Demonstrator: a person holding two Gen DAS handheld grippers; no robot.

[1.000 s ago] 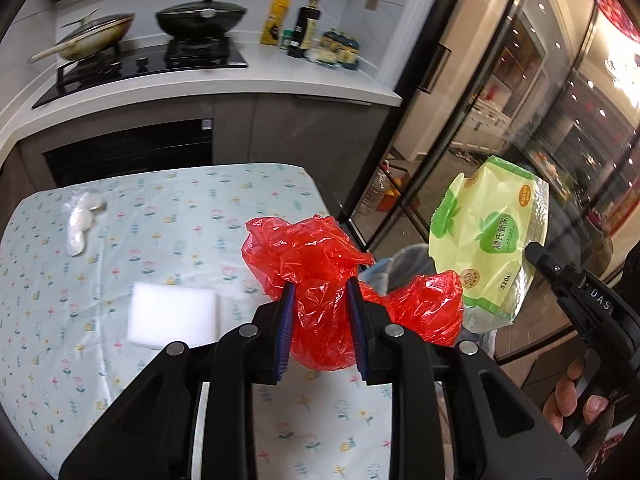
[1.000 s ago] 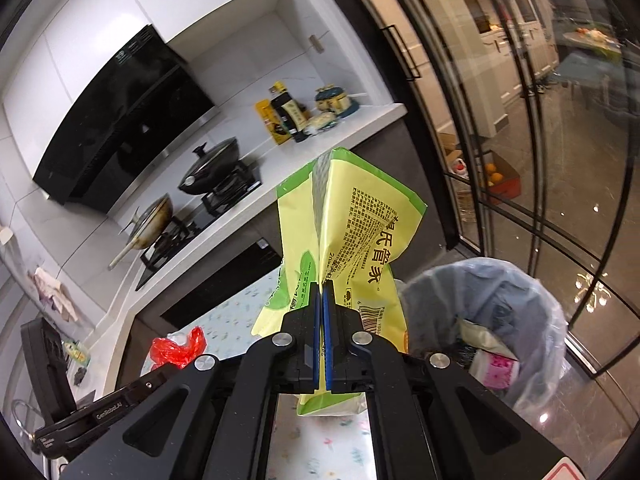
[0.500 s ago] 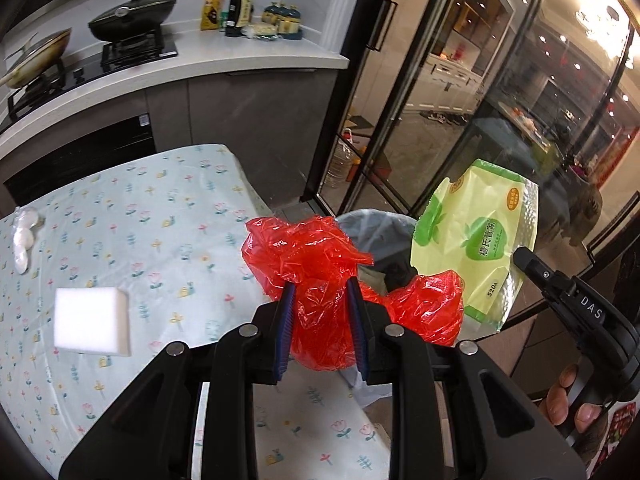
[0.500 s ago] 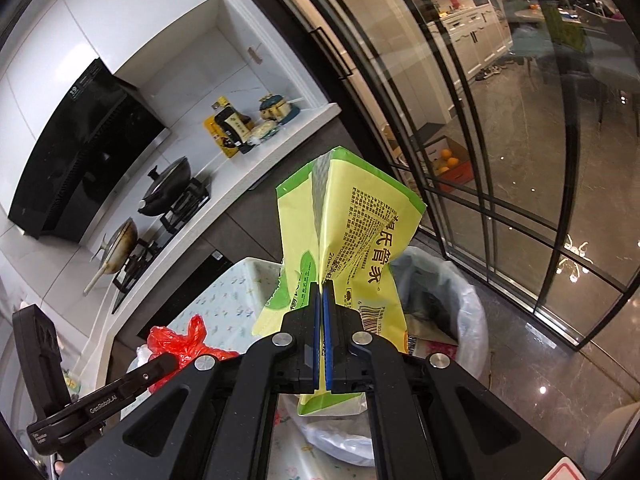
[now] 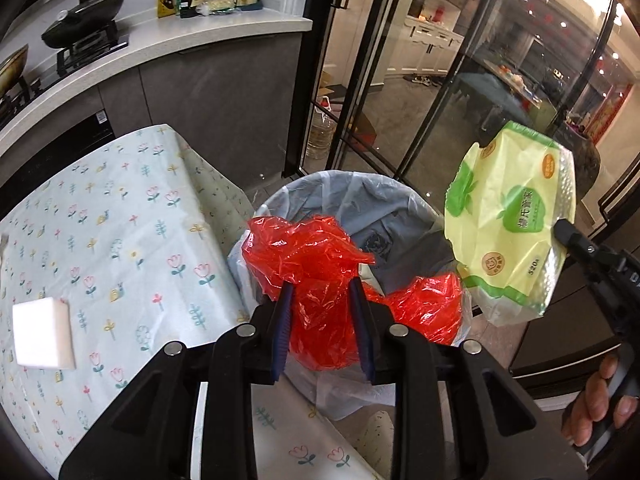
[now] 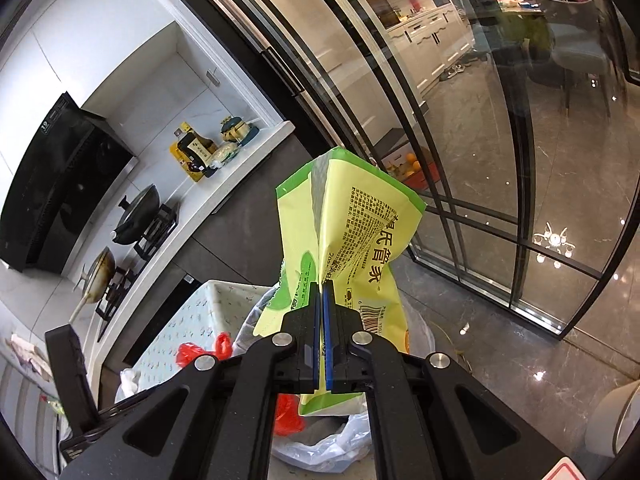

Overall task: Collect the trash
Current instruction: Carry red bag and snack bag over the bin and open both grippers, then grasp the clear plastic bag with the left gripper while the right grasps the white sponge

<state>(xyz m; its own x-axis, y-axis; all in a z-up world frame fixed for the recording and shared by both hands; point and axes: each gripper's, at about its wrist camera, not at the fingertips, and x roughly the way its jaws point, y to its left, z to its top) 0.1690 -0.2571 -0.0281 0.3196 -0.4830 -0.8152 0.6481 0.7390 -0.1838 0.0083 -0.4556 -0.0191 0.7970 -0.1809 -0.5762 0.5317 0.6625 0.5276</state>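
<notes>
My left gripper (image 5: 322, 286) is shut on a crumpled red plastic bag (image 5: 308, 252) and holds it over the near rim of the trash bin (image 5: 320, 188), which is lined with a grey bag. My right gripper (image 6: 322, 290) is shut on a yellow-green snack package (image 6: 352, 232) and holds it above the bin. That package (image 5: 508, 216) also shows in the left wrist view, above the bin's right side. The red bag (image 6: 200, 350) shows small in the right wrist view.
A table with a floral cloth (image 5: 120, 220) lies left of the bin, with a white sponge block (image 5: 42, 334) on it. A kitchen counter (image 5: 160, 44) with a stove and bottles runs behind. Glass doors (image 5: 400, 80) stand to the right.
Both grippers have moved right from over the table to over the bin, carrying the red bag and the package. The bin is now directly beneath them.
</notes>
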